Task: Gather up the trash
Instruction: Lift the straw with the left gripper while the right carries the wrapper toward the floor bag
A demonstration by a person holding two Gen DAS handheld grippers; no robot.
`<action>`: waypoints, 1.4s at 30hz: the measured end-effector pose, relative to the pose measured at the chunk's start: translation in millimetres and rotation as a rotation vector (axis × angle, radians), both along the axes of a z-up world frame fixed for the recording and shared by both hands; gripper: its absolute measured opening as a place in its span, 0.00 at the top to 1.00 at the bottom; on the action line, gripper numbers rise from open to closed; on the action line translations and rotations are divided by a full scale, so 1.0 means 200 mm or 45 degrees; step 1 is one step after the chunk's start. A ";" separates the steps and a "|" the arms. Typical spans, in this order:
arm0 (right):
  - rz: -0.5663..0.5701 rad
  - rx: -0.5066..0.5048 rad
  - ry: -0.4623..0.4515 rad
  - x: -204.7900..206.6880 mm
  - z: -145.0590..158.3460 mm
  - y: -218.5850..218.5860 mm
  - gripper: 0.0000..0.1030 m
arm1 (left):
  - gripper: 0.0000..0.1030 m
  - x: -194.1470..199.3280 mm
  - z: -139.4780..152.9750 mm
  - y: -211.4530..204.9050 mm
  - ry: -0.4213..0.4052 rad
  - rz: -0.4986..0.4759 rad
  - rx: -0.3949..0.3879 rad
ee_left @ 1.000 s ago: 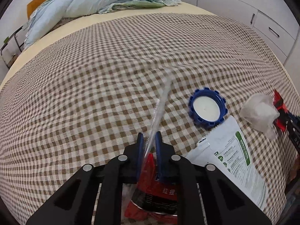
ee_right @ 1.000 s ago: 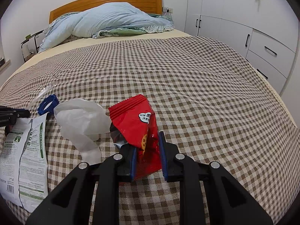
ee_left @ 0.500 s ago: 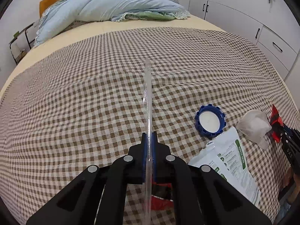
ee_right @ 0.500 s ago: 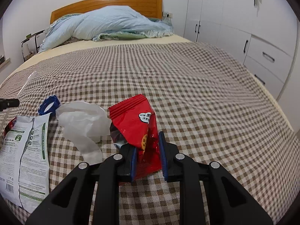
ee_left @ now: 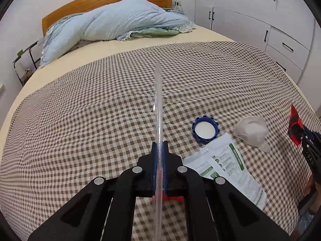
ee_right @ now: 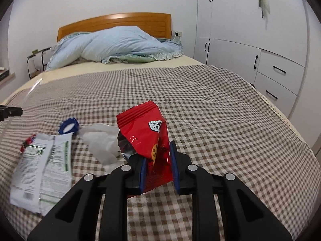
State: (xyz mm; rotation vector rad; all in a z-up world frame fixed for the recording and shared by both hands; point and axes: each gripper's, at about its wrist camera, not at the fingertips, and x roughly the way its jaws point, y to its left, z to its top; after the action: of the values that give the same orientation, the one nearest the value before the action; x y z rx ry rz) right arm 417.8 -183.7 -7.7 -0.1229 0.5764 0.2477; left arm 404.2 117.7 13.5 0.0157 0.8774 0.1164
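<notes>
Trash lies scattered over the near part of the checked blanket (ee_left: 100, 110) on the bed, and both grippers already carry a piece. Starting at the left, the left gripper (ee_left: 159, 150) has its fingers closed tight on a clear plastic strip (ee_left: 157, 100), pinched edge-on so the thin strip stands up stiffly out of the grip instead of flopping. Under it a scrap of red wrapper (ee_left: 172, 198) peeks out near the bed's front edge. Next comes a white and green packet (ee_left: 230, 166), flat on the blanket, with a blue bottle cap (ee_left: 205, 129) just beside its far corner, open side up. A crumpled white tissue (ee_left: 252, 131) sits further right. Last, the right gripper (ee_right: 158, 160) clamps a red snack wrapper (ee_right: 144, 132) by its lower end, lifted clear of the blanket, I'd guess for carrying off.
</notes>
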 end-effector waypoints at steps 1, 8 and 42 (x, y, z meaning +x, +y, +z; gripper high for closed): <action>0.004 0.004 -0.003 -0.02 0.01 0.00 0.80 | 0.98 -0.02 0.01 -0.01 -0.003 -0.005 -0.001; 0.039 0.016 -0.032 -0.17 0.08 0.00 0.80 | 0.98 -0.16 0.11 -0.09 -0.039 -0.028 0.028; 0.174 0.045 -0.141 -0.83 0.31 -0.05 0.80 | 0.98 -0.96 0.34 -0.37 -0.268 -0.137 -0.053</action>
State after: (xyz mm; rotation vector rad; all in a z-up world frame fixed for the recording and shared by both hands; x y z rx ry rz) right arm 252.6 -194.6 53.5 -0.1408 0.4537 0.3811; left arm 211.4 42.9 80.9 0.0114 0.6669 -0.0009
